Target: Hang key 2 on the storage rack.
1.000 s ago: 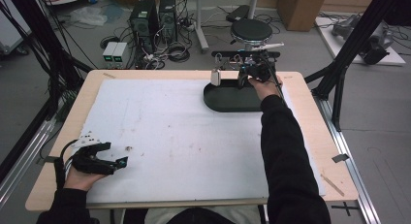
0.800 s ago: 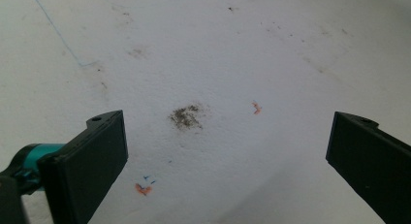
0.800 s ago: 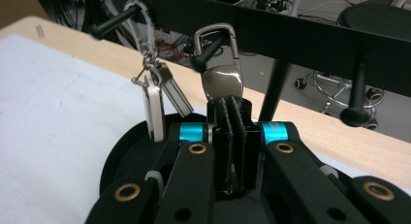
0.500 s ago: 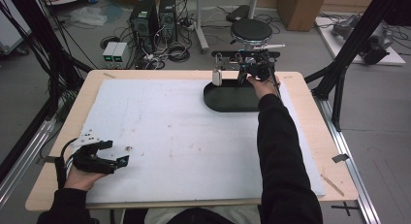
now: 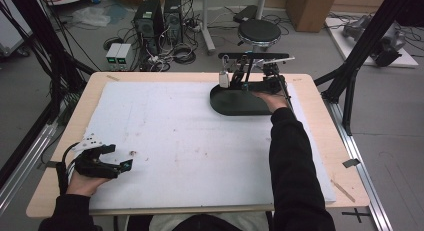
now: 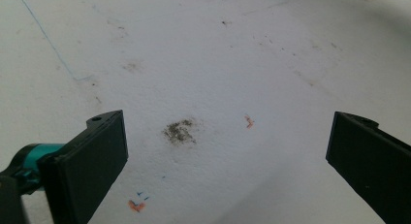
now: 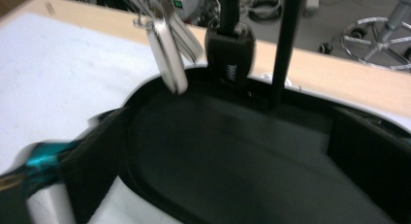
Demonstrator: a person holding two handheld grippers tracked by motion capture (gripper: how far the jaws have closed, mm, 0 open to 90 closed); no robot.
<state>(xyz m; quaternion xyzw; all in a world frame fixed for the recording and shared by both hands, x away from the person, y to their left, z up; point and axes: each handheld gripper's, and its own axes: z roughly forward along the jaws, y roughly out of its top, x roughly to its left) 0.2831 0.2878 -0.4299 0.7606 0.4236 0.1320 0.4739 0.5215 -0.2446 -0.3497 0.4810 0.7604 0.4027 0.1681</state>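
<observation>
A black oval tray [image 5: 235, 105] lies at the far right of the white mat, with a thin black stand [image 5: 252, 56] rising from its back. From the stand hang a white tag [image 5: 224, 80] [image 7: 167, 54] and a black fob [image 7: 230, 49]. My right gripper [image 5: 272, 83] [image 7: 232, 156] hovers low over the tray [image 7: 242, 136], just short of the hanging pieces. Its jaws have just been opening and stand wide apart with nothing between them. My left gripper [image 5: 119, 157] [image 6: 223, 161] rests open on the mat at the near left, over a dark smudge [image 6: 180, 131].
The white mat [image 5: 190, 136] covers most of the wooden table [image 5: 320, 141]. A stool, computer cases and cables stand on the floor beyond the far edge. Black frame posts flank both sides of the table.
My right hand has sunk a little toward the tray. The left hand has stayed where it was.
</observation>
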